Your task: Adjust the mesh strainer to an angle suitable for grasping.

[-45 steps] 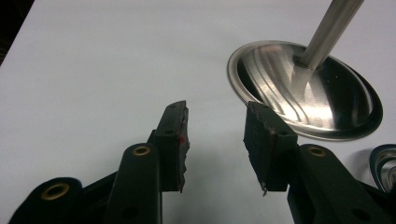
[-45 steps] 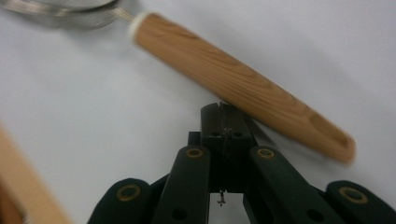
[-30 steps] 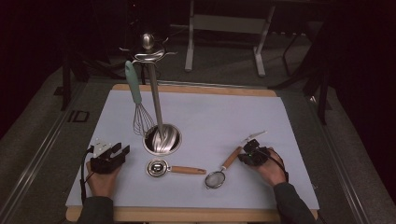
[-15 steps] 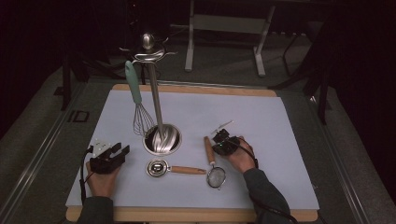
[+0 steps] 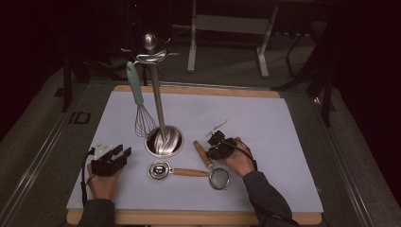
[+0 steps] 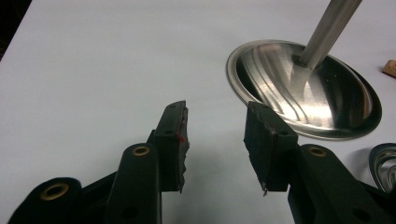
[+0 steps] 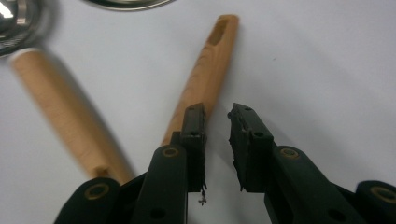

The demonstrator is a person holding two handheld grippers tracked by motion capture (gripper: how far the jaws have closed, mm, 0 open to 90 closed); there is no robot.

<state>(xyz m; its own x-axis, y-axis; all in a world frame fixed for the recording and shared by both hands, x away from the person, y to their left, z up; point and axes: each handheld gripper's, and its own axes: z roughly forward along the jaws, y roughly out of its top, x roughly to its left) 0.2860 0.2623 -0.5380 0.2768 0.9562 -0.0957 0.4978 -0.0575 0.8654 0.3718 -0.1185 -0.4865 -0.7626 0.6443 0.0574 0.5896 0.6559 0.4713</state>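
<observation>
Right tongs (image 5: 213,144): lower middle of the high view; jaws have just been opening and stand apart with nothing between them, the strainer (image 5: 212,166) handle just beside one jaw, likely just let go.
Strainer: flat on the mat (image 5: 283,142), handle toward the stand (image 5: 158,118), mesh toward the bottom edge.
Left tongs (image 5: 117,153): open, empty, parked lower left.
Scoop (image 5: 176,171): just left of the strainer, near it.
Whisk (image 5: 140,106): hangs off the stand.
Room: right half of the mat is bare; I'd back out that way.
</observation>
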